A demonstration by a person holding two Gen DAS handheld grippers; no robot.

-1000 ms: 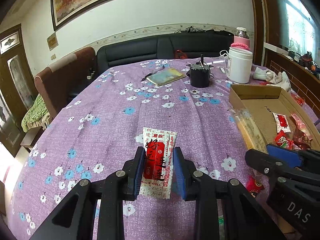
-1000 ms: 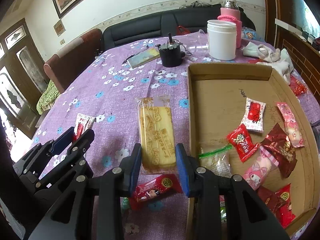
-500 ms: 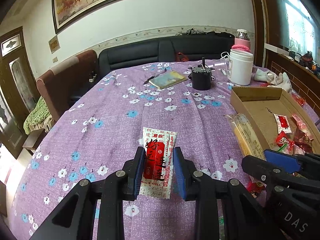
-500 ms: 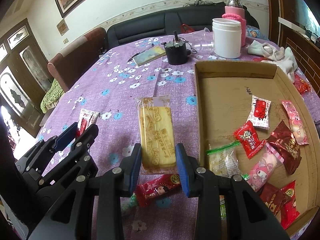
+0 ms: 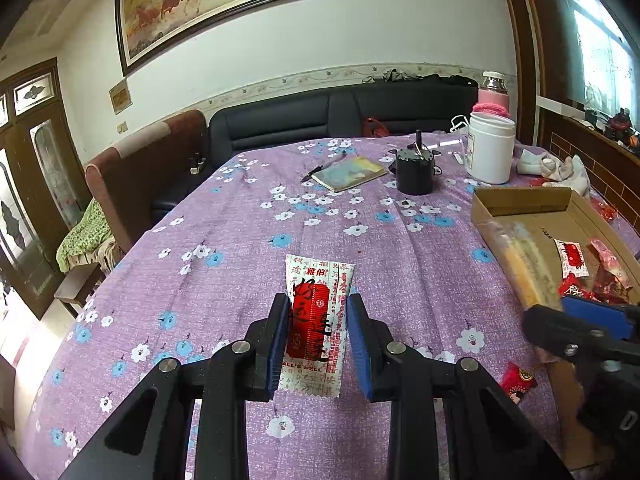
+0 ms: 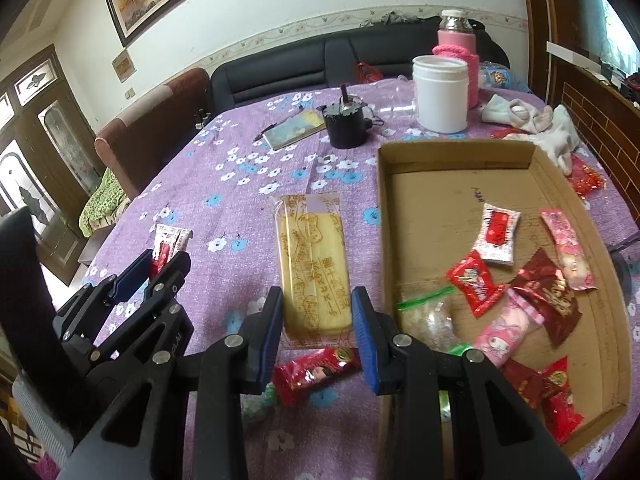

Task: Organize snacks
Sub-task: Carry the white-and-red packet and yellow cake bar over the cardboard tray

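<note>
White-and-red snack packet (image 5: 316,320) pinched in the left gripper (image 5: 318,344), long yellow cake bar (image 6: 314,276) clamped by the right gripper (image 6: 318,334), cardboard tray (image 6: 424,208) parked alongside with candies

Wide bare stretch of purple flowered tablecloth (image 5: 248,248) ahead and left: open passage. Far end blocked by black round canister (image 5: 415,172), white plastic jar (image 5: 491,152), flat notebook (image 5: 349,173). Right side: shallow cardboard tray (image 6: 456,160); its upright walls bar a low sweep; far half of its floor bare, near half littered with wrapped snacks (image 6: 532,300).
</note>
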